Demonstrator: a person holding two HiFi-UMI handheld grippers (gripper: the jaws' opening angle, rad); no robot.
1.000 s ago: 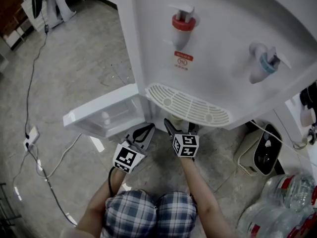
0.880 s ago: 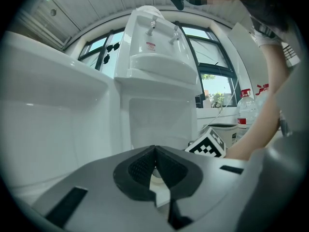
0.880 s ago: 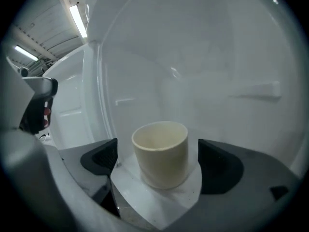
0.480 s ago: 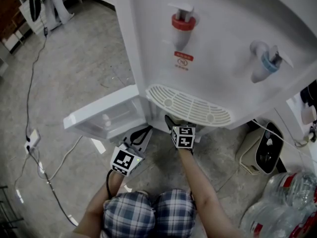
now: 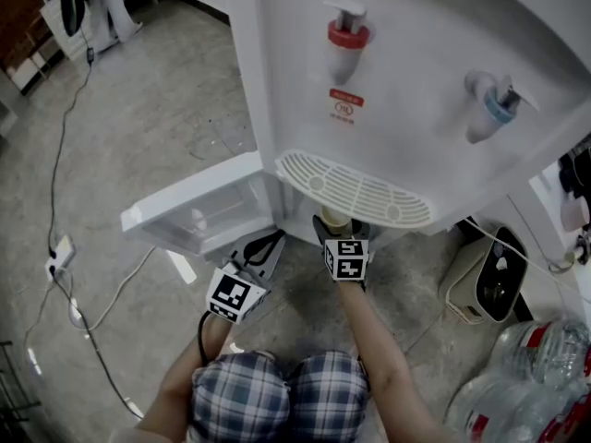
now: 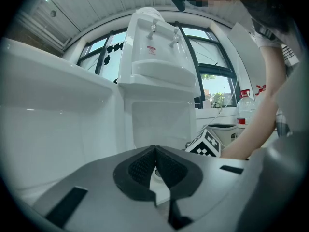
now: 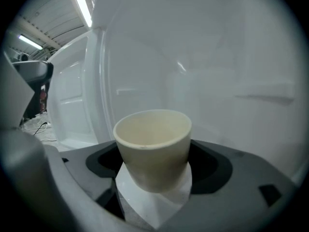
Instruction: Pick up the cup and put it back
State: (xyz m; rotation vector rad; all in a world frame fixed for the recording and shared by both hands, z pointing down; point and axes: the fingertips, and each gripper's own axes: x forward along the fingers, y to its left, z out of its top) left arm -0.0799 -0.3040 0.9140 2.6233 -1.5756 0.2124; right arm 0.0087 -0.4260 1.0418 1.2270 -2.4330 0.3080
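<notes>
A cream cup (image 7: 153, 146) stands upright on a white floor inside the water dispenser's lower compartment. My right gripper (image 7: 153, 164) reaches in with a dark pad (image 7: 104, 161) on each side of the cup. Its jaws are closing around the cup, and I see no firm press on it. In the head view the cup (image 5: 334, 218) peeks out just under the drip tray (image 5: 355, 192), ahead of the right gripper (image 5: 337, 227). My left gripper (image 5: 266, 245) hovers low beside the open cabinet door (image 5: 199, 212). It is shut and holds nothing, its pads (image 6: 145, 167) meeting.
The white dispenser (image 5: 416, 81) carries a red tap (image 5: 348, 40) and a blue tap (image 5: 499, 109) above the tray. A small appliance (image 5: 485, 284) and water bottles (image 5: 526, 386) sit at the right. A cable (image 5: 55, 155) and power strip (image 5: 60, 252) lie on the floor at the left.
My right gripper has pushed forward under the drip tray, so the cup now sits between its jaws. The left gripper has barely moved.
</notes>
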